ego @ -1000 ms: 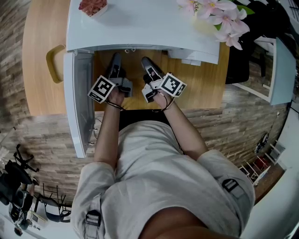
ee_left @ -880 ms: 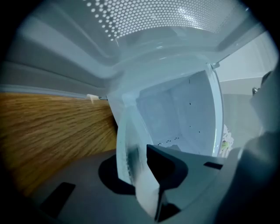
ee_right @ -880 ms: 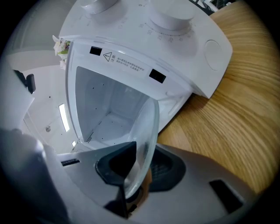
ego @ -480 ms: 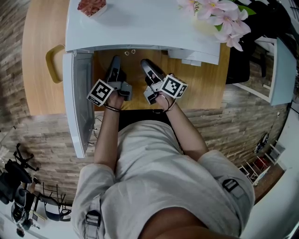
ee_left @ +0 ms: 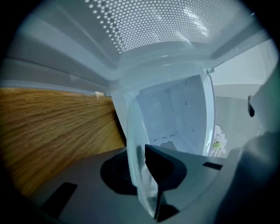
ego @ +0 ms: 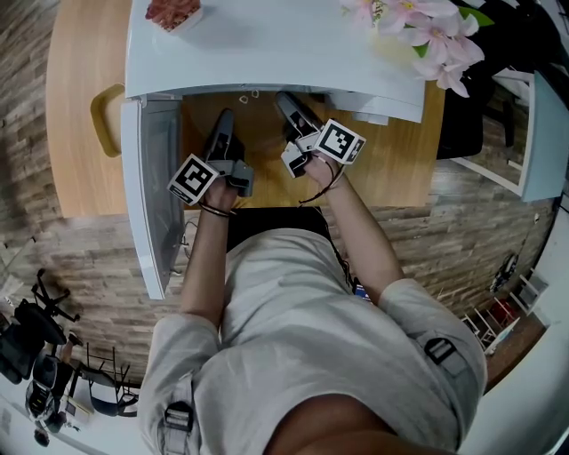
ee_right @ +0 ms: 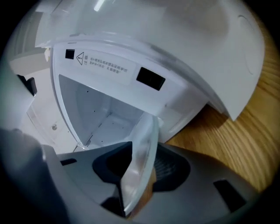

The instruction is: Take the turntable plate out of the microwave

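The clear glass turntable plate point(ee_left: 136, 153) stands on edge between the jaws in both gripper views, in front of the open cavity point(ee_left: 175, 113) of the white microwave point(ego: 267, 44). My left gripper point(ego: 222, 120) reaches under the microwave's front edge. Its jaws have just been closing, and the left gripper point(ee_left: 142, 171) pinches the plate's rim. My right gripper point(ego: 286, 99) is beside it, deeper under the edge. Its jaws have just been opening. The plate point(ee_right: 146, 140) runs between them, and wood shows in the gap beside it, so the right gripper point(ee_right: 141, 179) is open around the rim.
The microwave door point(ego: 147, 195) hangs open at the left, close to my left arm. The microwave sits on a wooden table point(ego: 80, 107). Pink flowers point(ego: 418, 27) and a red item point(ego: 173, 11) lie on its top. A yellow handle point(ego: 105, 120) sticks out at the left.
My right gripper has moved forward, farther under the microwave's front edge. The left gripper has stayed about where it was.
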{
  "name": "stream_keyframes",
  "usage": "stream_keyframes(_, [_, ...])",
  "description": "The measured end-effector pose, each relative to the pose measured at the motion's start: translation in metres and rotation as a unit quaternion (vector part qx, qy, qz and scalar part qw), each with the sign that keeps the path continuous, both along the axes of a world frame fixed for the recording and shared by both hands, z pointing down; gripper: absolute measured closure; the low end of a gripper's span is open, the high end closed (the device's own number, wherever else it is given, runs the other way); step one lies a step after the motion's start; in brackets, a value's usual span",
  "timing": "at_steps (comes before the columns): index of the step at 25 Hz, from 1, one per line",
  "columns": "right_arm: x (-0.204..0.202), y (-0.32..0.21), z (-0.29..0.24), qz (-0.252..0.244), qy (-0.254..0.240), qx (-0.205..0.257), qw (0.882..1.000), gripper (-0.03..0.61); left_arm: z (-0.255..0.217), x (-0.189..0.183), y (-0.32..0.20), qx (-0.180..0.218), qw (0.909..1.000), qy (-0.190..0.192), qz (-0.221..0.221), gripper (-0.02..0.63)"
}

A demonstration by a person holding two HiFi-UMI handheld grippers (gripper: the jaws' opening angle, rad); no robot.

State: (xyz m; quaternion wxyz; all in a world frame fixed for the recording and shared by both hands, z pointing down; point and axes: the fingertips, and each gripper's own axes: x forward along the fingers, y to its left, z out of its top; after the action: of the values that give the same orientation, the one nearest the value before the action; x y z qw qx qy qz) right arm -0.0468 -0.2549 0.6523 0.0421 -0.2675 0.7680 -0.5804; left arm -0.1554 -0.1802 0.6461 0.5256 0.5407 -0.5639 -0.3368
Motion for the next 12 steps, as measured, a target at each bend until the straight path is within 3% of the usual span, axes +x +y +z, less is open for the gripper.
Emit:
stream_keyframes(5, [0.001, 0.0, 0.003, 0.004, -0.006, -0.006, 1.0, 0.451, -0.003, 0.007, 0.004, 0.009, 0.9998, 0.015, 0.013, 0.554])
stream_keyframes(7, [0.0, 0.002, 0.001, 0.003, -0.007, -0.01, 1.0, 0.489, -0.002, 0.01, 0.008, 0.006, 0.9998, 0.011, 0.018, 0.552])
stream_keyframes(12, [0.004, 0.014, 0.003, -0.006, -0.001, -0.016, 1.0, 0.494, 0.009, 0.009, 0.012, -0.011, 0.9999, 0.009, -0.007, 0.519])
